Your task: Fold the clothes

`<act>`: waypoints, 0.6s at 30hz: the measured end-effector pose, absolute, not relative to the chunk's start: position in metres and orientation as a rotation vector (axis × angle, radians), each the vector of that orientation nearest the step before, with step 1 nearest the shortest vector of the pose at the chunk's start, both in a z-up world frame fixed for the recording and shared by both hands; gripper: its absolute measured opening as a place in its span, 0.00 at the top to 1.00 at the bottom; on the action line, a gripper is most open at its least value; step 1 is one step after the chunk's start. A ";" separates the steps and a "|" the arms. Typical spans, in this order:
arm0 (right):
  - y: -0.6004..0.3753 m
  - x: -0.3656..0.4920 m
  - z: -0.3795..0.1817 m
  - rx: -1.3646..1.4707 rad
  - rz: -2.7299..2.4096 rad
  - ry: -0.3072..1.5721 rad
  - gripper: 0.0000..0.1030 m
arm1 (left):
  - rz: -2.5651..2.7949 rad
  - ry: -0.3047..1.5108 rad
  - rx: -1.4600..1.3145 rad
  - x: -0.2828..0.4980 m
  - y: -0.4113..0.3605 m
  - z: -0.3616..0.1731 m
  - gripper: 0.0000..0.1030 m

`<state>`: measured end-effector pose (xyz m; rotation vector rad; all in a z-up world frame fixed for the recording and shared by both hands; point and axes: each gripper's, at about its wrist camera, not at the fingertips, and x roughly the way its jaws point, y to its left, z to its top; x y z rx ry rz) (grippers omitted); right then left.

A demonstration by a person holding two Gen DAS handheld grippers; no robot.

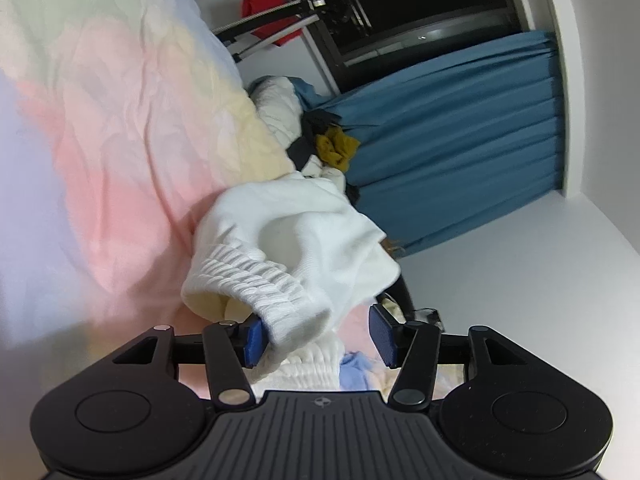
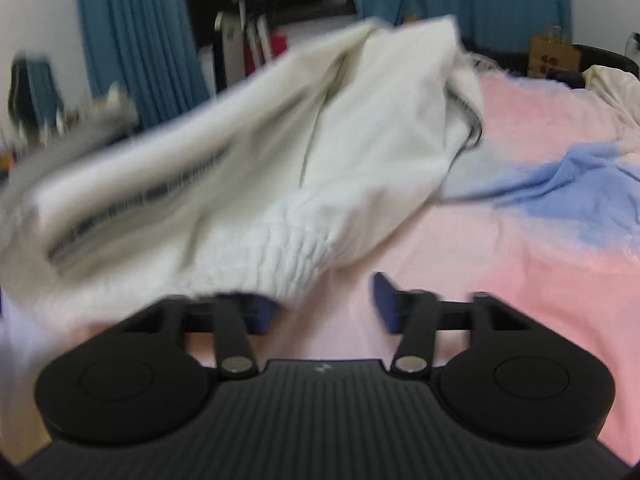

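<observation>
Ahead of the right gripper (image 2: 326, 306), to its right, the bed cover (image 2: 500, 272) lies flat and open, pink with a blue patch, with room to pass low over it. To its left the white garment (image 2: 280, 168) hangs in a bulky fold that blocks the way, its ribbed hem draped over the left pad. For the left gripper (image 1: 320, 334), the garment's cuff (image 1: 256, 280) fills the near space; a clothes pile (image 1: 320, 140) crowds the far side before the blue curtain (image 1: 460, 140).

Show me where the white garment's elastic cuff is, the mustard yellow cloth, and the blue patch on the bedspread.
elastic cuff (image 1: 256, 280): left wrist view, on its gathered ribbing.
mustard yellow cloth (image 1: 336, 148): left wrist view, on its crumpled middle.
blue patch (image 2: 580, 192): right wrist view, on its centre.
</observation>
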<state>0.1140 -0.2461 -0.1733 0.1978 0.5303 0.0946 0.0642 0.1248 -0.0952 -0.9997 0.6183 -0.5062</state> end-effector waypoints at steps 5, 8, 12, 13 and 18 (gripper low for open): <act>-0.242 0.099 -0.152 0.172 0.100 0.389 0.86 | -0.553 0.629 -0.936 0.055 0.108 -0.088 0.40; -0.251 0.095 -0.141 0.215 0.108 0.342 0.88 | -0.580 0.657 -0.898 0.049 0.093 -0.085 0.37; -0.263 0.090 -0.128 0.267 0.125 0.286 0.89 | -0.555 0.685 -0.844 0.042 0.072 -0.089 0.35; -0.265 0.089 -0.126 0.277 0.136 0.277 0.89 | -0.542 0.692 -0.849 0.040 0.068 -0.091 0.35; -0.270 0.084 -0.118 0.307 0.181 0.249 0.90 | -0.513 0.696 -0.851 0.038 0.050 -0.097 0.31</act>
